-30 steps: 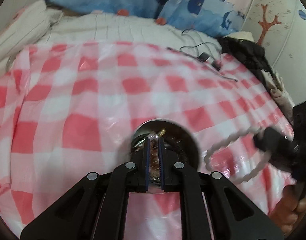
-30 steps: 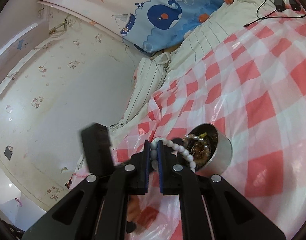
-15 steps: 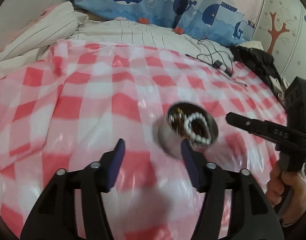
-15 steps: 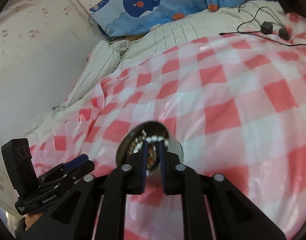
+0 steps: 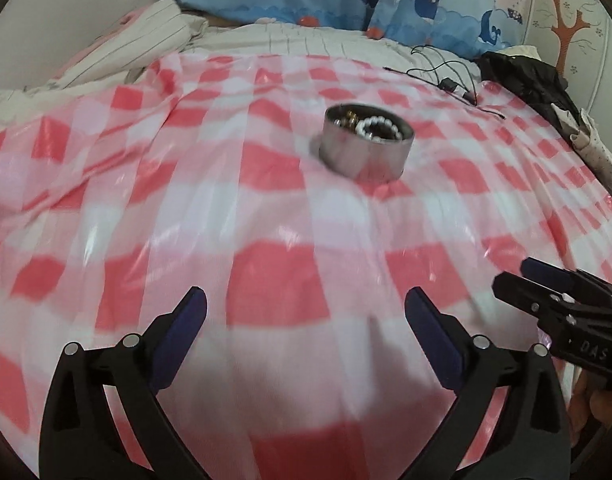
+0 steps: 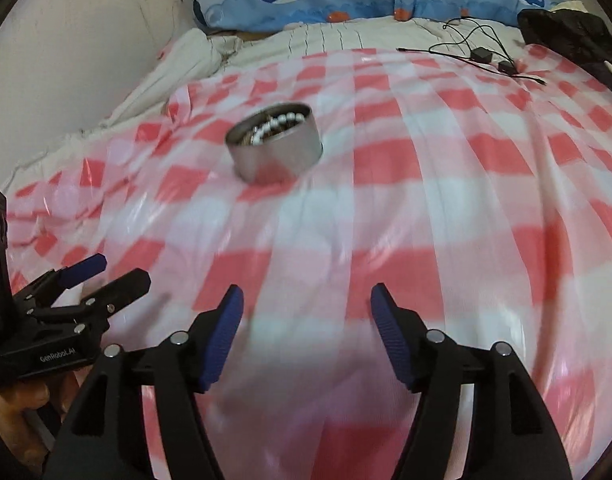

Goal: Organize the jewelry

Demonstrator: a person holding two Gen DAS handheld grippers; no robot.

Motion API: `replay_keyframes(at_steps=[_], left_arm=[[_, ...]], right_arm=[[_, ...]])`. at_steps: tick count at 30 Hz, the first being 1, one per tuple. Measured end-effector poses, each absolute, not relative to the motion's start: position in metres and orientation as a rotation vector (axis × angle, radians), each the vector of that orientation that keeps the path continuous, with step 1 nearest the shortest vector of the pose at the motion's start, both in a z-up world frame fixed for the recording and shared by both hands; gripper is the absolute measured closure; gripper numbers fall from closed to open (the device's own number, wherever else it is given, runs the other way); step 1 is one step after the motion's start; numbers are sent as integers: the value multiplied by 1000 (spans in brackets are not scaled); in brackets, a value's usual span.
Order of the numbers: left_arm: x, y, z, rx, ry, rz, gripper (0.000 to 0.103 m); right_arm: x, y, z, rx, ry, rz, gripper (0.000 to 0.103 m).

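Soft daylight, motion blur, fisheye warping

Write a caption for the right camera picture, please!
White bead string in round metal tin on pink checked cloth.

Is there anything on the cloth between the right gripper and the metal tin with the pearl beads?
Nothing visible: only bare checked cloth lies between the opening right gripper and the metal tin holding the pearl beads.
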State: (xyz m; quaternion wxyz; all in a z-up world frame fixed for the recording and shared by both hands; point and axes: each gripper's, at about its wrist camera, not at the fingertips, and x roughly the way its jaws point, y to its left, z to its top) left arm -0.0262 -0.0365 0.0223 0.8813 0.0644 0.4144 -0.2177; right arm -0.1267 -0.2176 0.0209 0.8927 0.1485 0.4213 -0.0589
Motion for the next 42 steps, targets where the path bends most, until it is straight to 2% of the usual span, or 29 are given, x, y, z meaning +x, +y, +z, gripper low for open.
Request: replay_keyframes(at_steps=[13, 20, 42], left_arm=[[-47, -24, 11, 125, 791, -418, 8], [-50, -26, 9, 144, 774, -415, 8], [-48, -27, 6, 157, 793, -403, 8]], right_arm=[[-146, -196, 7, 196, 812, -182, 23], [-145, -194, 5, 178, 812, -197, 12], [-146, -195, 4, 181, 814, -196, 8]])
